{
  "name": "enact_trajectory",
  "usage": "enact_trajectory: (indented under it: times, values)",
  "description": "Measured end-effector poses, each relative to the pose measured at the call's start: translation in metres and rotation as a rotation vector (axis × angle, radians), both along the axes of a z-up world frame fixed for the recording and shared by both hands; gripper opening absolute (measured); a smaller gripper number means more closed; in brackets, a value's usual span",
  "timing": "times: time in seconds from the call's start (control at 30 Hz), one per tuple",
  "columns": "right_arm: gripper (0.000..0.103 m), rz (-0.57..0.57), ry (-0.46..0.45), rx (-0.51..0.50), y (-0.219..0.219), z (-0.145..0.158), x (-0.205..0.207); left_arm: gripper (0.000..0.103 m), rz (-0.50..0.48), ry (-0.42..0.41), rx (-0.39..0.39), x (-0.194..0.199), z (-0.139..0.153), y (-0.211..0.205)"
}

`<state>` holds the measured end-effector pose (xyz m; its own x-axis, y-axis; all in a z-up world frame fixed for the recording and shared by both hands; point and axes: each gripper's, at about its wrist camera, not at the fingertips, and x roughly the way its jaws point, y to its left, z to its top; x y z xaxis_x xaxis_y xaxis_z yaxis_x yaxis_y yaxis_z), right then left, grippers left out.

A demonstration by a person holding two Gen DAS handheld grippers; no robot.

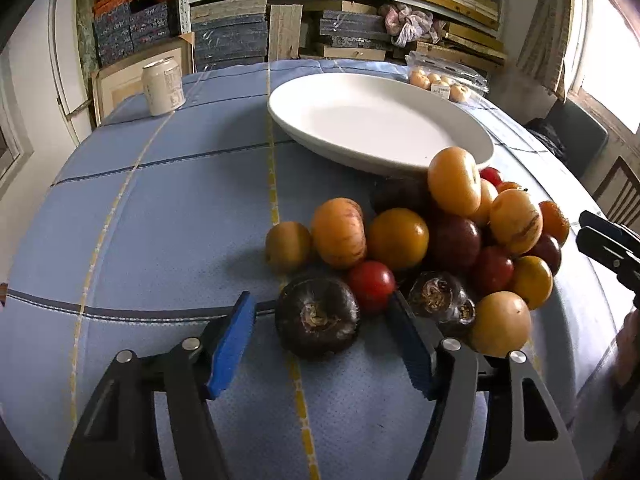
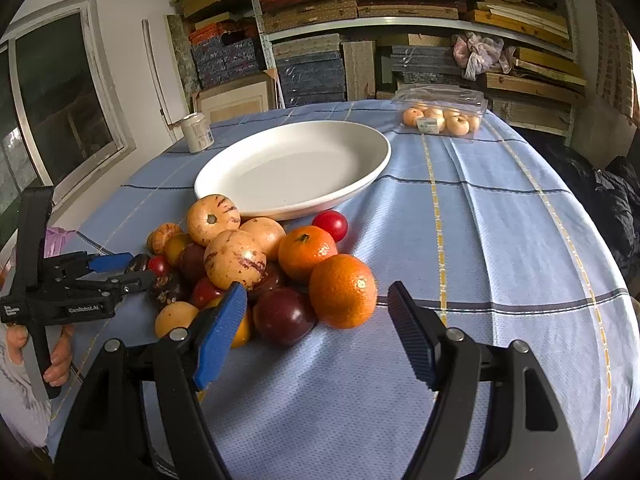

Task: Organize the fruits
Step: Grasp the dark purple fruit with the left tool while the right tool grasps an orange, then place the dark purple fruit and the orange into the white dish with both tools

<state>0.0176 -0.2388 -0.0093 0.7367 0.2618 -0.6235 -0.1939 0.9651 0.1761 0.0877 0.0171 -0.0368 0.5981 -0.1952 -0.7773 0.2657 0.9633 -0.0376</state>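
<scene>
A pile of fruit (image 1: 400,236) lies on the blue checked tablecloth in front of a white plate (image 1: 360,120): pale striped ones, oranges, red tomatoes and dark purple ones. My left gripper (image 1: 320,296) stands open around a dark brown-purple fruit (image 1: 318,322) at the pile's near edge, with a gap at the left pad. In the right wrist view my right gripper (image 2: 317,286) is open, and an orange mandarin (image 2: 343,291) sits just ahead between its fingertips, untouched. The plate (image 2: 288,168) holds nothing. The left gripper (image 2: 120,270) shows at the pile's left there.
A pale drink can (image 1: 163,86) stands at the table's far left. A clear plastic box of pale fruit (image 2: 440,116) sits far right, behind the plate. A person's hand (image 2: 56,360) holds the left gripper's handle. Stacked shelves fill the wall behind.
</scene>
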Motion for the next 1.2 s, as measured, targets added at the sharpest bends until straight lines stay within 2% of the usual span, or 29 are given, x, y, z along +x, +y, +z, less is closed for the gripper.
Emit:
enact_trajectory:
  times: [0.27,0.37,0.47,0.63,0.9,1.07,1.2]
  values:
    - [0.072,0.001,-0.001,-0.007,0.000,0.001,-0.001,0.064,0.064,0.018,0.002,0.008,-0.004,0.012]
    - [0.072,0.001,0.005,-0.009,0.000,0.000,-0.001,0.051,0.039,0.008,0.010,0.005,-0.003,0.008]
    - [0.072,0.002,0.011,-0.013,0.002,-0.002,0.000,0.045,0.023,-0.008,0.044,0.004,-0.004,0.000]
    - [0.072,-0.003,0.013,-0.017,0.000,-0.004,-0.001,0.044,0.029,-0.008,0.042,0.002,-0.003,0.001]
    - [0.071,0.011,0.049,-0.058,0.004,-0.012,0.001,0.044,0.141,-0.117,-0.125,-0.022,0.031,0.042]
    - [0.063,-0.046,0.037,-0.037,-0.006,-0.011,0.008,0.044,0.115,-0.107,-0.125,-0.025,0.033,0.035]
    - [0.061,-0.069,0.085,0.015,-0.015,-0.016,0.024,0.044,0.079,-0.119,-0.106,-0.029,0.035,0.024]
